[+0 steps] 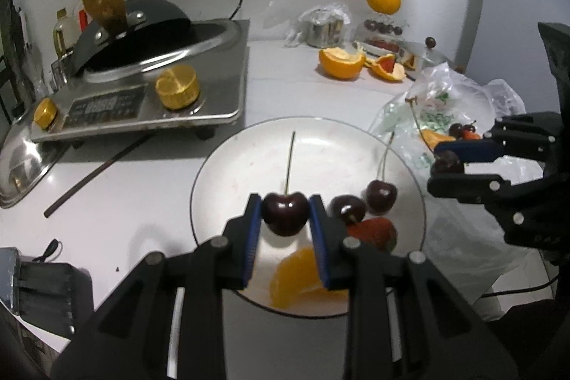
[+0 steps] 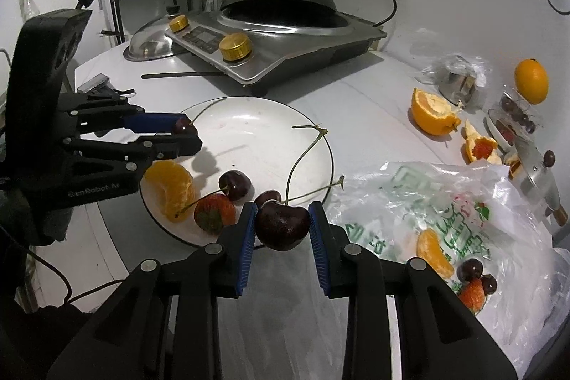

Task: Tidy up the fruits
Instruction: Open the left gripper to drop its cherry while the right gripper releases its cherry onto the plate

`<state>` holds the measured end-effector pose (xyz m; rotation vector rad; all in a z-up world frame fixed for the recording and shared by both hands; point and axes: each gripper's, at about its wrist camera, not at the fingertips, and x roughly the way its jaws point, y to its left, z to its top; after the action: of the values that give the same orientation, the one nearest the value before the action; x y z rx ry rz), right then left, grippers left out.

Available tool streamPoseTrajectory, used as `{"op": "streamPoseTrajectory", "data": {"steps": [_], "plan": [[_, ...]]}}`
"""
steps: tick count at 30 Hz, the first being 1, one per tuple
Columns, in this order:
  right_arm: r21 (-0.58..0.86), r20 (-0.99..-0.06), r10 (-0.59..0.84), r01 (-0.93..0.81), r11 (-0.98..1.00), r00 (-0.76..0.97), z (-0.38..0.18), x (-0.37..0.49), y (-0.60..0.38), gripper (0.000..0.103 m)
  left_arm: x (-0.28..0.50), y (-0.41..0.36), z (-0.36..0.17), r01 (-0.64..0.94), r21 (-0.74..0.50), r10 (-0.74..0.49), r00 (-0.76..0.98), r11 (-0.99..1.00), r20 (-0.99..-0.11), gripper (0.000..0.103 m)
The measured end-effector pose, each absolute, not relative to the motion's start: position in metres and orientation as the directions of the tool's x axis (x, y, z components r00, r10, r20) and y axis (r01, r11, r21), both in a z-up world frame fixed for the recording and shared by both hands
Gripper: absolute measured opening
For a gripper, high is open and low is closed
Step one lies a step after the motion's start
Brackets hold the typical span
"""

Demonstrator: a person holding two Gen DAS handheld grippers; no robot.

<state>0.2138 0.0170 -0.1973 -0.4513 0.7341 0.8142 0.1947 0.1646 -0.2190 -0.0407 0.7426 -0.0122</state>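
A: Why does each tool carry only one fruit?

B: The left tool [image 1: 285, 214] is closed on a dark red cherry with a long thin stem [image 1: 285, 212]. The blue pads press its two sides, so the stem stays free and points away from the tool. It hangs over the near part of the round white plate [image 1: 320, 145], I think in order to set it down beside the others.

A: And the other one?

B: The right tool [image 2: 282, 227] is also closed, on a second dark cherry [image 2: 282, 228]. It is just at the near right rim of the plate, between the plate and the crumpled clear plastic bag with green print [image 2: 445, 202].

A: What lies on the plate already?

B: Two dark cherries [image 2: 235, 185], a red strawberry [image 2: 213, 214] and a peeled orange segment [image 2: 171, 191], all gathered at the near side. The far half is still bare.

A: Is the bag finished?

B: No. One orange segment, two cherries and a strawberry remain there, on the right of the counter [image 2: 356, 88]. So I judge the work is about half done.
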Motion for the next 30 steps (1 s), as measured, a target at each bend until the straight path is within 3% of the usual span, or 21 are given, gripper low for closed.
{"op": "streamPoseTrajectory", "data": {"steps": [23, 29, 30], "plan": [[-0.08, -0.738, 0.498, -0.793, 0.604, 0.454, -0.205, 0.243, 0.053, 0.031, 0.213, 0.169, -0.238, 0.021, -0.117, -0.099, 0.696, 0.993, -0.712, 0.029], [-0.084, -0.747, 0.484, -0.787, 0.611, 0.456, -0.21, 0.253, 0.066, 0.031, 0.212, 0.171, -0.236, 0.031, -0.129, -0.113, 0.706, 0.991, -0.7, 0.038], [-0.085, -0.75, 0.479, -0.785, 0.614, 0.456, -0.211, 0.255, 0.069, 0.031, 0.211, 0.171, -0.235, 0.031, -0.134, -0.116, 0.707, 0.991, -0.697, 0.044]]}}
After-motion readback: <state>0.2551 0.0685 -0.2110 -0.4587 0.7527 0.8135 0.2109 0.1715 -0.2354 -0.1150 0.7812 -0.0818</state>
